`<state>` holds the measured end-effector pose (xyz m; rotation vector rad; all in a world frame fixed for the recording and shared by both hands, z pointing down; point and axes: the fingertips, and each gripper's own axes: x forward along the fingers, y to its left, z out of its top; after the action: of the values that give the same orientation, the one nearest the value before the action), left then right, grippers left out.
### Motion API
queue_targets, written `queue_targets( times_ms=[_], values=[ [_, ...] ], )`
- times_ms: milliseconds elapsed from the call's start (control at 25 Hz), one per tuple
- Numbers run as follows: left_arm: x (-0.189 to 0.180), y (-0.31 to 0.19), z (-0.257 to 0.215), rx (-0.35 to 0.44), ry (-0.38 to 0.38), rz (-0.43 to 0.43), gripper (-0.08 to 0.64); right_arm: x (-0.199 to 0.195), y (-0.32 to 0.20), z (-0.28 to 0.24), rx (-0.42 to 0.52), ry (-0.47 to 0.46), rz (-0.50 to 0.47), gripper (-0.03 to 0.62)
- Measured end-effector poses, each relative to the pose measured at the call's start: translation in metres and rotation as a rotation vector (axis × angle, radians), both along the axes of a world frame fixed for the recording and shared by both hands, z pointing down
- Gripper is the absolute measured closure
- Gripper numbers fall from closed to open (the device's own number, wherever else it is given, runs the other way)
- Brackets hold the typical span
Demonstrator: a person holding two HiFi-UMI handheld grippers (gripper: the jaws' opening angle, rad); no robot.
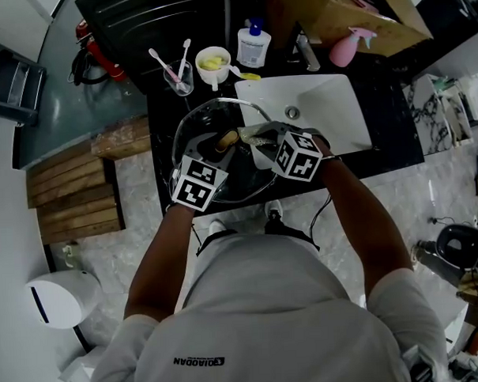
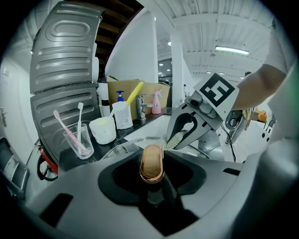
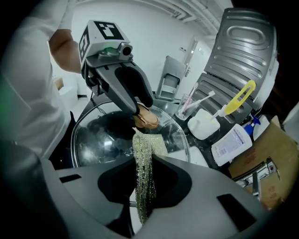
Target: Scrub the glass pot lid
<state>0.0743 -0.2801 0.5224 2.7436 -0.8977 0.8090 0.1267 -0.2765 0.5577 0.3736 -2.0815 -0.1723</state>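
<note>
The glass pot lid [image 1: 208,116] sits over the near edge of the black table [image 1: 163,110], its bronze knob [image 2: 152,162] clamped between the left gripper's [image 1: 219,142] fingers. At the knob's 3 o'clock, the right gripper [image 3: 145,186] has its fingers closed on a glittery scouring cloth [image 3: 144,163], whose free end lies on the glass. A white sink [image 1: 334,111] lies at the lid's 2 o'clock, and a toothbrush tumbler [image 1: 179,76] at 11 o'clock.
</note>
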Motion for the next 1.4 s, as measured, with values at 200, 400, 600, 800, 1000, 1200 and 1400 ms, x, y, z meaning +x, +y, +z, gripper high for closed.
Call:
queue_targets(
  times_ms=[200, 400, 600, 800, 1000, 1200, 1400],
  values=[
    [-0.021, 0.002, -0.016, 0.015, 0.039, -0.059, 0.397, -0.001, 0.0, -0.002, 0.031, -0.017, 0.044, 0.512],
    [-0.062, 0.014, -0.027, -0.02, 0.111, -0.152, 0.397, -0.002, 0.016, -0.003, 0.008, -0.006, 0.088, 0.512],
    [-0.099, 0.024, -0.019, -0.033, 0.064, -0.223, 0.471, -0.01, 0.036, -0.004, -0.032, -0.018, 0.161, 0.512],
    [-0.116, 0.03, -0.011, -0.073, 0.055, -0.261, 0.546, -0.023, 0.051, -0.005, -0.058, -0.052, 0.217, 0.512],
    [-0.119, 0.037, -0.014, -0.077, 0.07, -0.253, 0.546, -0.032, 0.061, -0.004, -0.061, -0.055, 0.229, 0.512],
    [-0.117, 0.043, -0.012, -0.088, 0.05, -0.226, 0.545, -0.034, 0.065, -0.003, -0.064, -0.059, 0.244, 0.512],
    [-0.12, 0.048, -0.014, -0.083, 0.045, -0.217, 0.545, -0.041, 0.074, -0.003, -0.076, -0.066, 0.259, 0.512]
  ],
)
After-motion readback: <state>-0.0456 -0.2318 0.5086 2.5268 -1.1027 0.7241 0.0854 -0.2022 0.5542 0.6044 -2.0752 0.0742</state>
